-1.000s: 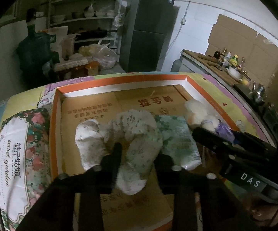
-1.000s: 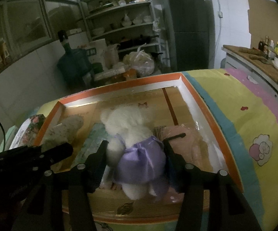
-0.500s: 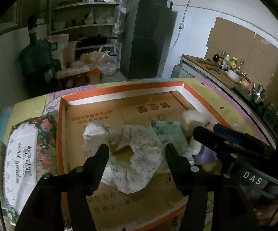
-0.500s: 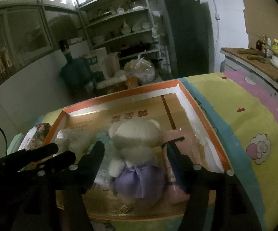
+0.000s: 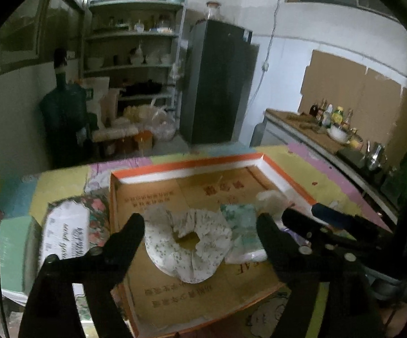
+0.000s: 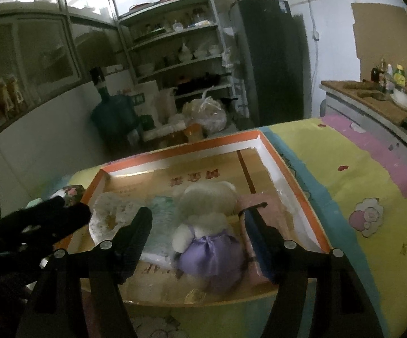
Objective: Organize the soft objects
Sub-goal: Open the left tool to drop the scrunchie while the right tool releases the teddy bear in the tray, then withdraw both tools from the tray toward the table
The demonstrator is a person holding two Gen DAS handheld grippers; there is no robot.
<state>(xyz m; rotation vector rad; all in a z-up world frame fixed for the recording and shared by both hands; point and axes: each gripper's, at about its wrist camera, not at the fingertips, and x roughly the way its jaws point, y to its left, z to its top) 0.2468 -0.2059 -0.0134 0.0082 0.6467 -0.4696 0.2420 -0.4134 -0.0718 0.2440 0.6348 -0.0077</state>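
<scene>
A shallow cardboard box with an orange rim [image 5: 188, 164] [image 6: 271, 146] lies on the bed. Inside lie a white floral neck pillow [image 5: 185, 246] [image 6: 110, 214], a pale green soft pack [image 5: 243, 233] [image 6: 158, 225], a white plush bear in a purple dress [image 6: 209, 225] and a pink soft item [image 6: 262, 208]. My left gripper [image 5: 199, 226] is open and empty, raised above the pillow. My right gripper [image 6: 198, 219] is open and empty, raised above the bear.
A floral-print pack [image 5: 71, 231] lies left of the box. The bed has a yellow, pink and blue cartoon sheet [image 6: 372, 186]. Behind stand shelves [image 5: 131, 64], a dark fridge [image 5: 217, 84], a water jug [image 5: 62, 107] and a counter with bottles [image 5: 324, 124].
Both grippers opened, letting go of the neck pillow and the bear, and drew back and up. The pillow and the bear now lie in the box.
</scene>
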